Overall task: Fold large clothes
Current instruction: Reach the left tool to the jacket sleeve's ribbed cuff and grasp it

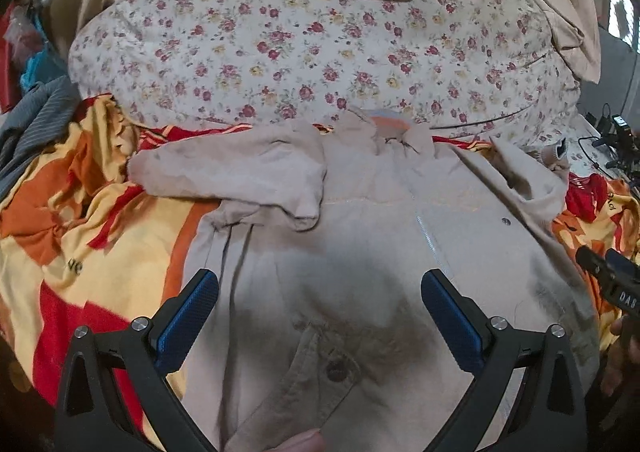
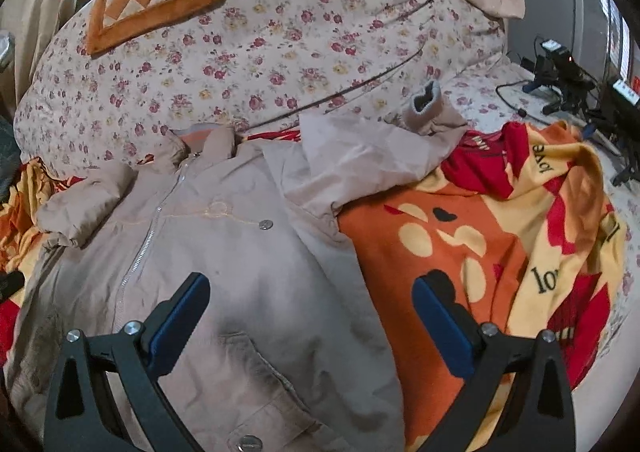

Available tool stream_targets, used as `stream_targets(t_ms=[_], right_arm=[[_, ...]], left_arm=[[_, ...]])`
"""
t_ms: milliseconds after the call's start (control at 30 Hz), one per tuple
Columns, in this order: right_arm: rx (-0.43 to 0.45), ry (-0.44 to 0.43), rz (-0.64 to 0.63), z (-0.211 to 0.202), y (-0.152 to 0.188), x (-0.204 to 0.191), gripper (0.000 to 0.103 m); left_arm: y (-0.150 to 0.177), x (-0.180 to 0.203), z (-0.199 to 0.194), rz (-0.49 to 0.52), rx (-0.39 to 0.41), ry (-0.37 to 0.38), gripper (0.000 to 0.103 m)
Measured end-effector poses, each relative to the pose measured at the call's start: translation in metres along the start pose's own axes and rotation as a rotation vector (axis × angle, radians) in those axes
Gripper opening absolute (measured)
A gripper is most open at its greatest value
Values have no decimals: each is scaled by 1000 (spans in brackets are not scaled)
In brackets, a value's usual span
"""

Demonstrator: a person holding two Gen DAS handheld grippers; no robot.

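A large beige zip-front jacket (image 1: 360,211) lies face up on a red, orange and yellow patterned blanket (image 1: 80,252) spread over the bed. Its collar sits at the upper middle of the left wrist view, against a big floral-print quilt bundle (image 1: 300,51), and its hem runs toward the bottom of the frame, so the long axis points straight away from both cameras.

The left claw (image 1: 320,316) hovers over the lower front of the jacket, above a buttoned pocket flap (image 1: 320,368); its blue-padded fingers (image 1: 188,320) stand wide apart and hold nothing. The right claw (image 2: 312,316) is likewise spread and empty, straddling the jacket's edge: one finger shows over beige cloth, the other over the blanket.

In the left wrist view, one sleeve (image 1: 240,175) is already folded across the chest in the middle left of the frame. In the right wrist view, the other sleeve (image 2: 380,147) still stretches outward toward the upper right, its ribbed grey-lined cuff (image 2: 428,107) resting near the quilt bundle.

That outstretched sleeve looks like the next piece to bring in. It lies ahead and to the right of the right claw, which is clearly the nearer one, while the left claw is well apart from it across the jacket's body. The sleeve would need carrying leftward over the zipper (image 2: 148,240).
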State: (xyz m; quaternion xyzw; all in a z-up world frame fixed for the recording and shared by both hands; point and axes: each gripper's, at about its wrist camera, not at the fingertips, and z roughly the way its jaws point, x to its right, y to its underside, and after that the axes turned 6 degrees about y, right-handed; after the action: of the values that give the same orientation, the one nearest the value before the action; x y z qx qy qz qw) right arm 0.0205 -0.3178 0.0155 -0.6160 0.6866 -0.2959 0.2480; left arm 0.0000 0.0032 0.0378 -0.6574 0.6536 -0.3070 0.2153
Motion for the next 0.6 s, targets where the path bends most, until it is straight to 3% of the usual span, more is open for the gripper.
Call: stream_targets(t_ms=[267,400,500,600], right_arm=[[24,26,-48,1,-1,-10,103],[37,26,-58,1,-12,-16,103],[73,25,-86,-6,-33,-27,103],[76,-44,-129,-4,-64,-51,103]], left_arm=[[-38,-6,28,71,4,-2,92],[-28,-11,52,98,26,-51,92],[-17,-18,82,43,-86,-98,92],[-26,-23,84,11,-77,-50,92]])
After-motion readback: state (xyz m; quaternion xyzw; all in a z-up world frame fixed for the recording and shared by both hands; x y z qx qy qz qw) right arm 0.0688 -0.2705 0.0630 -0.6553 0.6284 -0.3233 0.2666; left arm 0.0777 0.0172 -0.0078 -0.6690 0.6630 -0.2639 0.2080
